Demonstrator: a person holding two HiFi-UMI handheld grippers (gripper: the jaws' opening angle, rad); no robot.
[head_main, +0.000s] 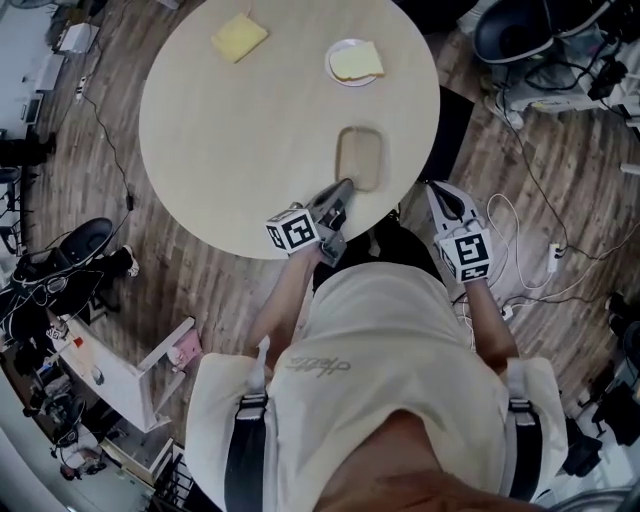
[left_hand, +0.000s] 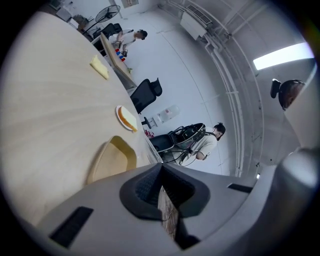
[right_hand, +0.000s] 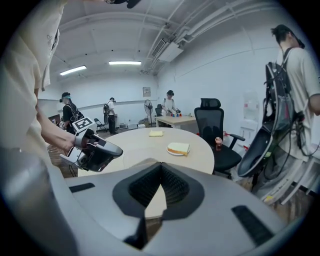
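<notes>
On the round pale wooden table lie a yellow slice, a white plate with a slice of bread and a tan rounded-square tray. My left gripper hovers at the table's near edge, its tip just short of the tray, jaws shut with nothing between them. My right gripper hangs off the table's right side, also shut and empty. The right gripper view shows the left gripper, the bread plate and the yellow slice.
A black office chair stands behind the table. A person with a backpack is close on the right; others stand further back. Cables and a power strip lie on the floor at right, and a small white stand at left.
</notes>
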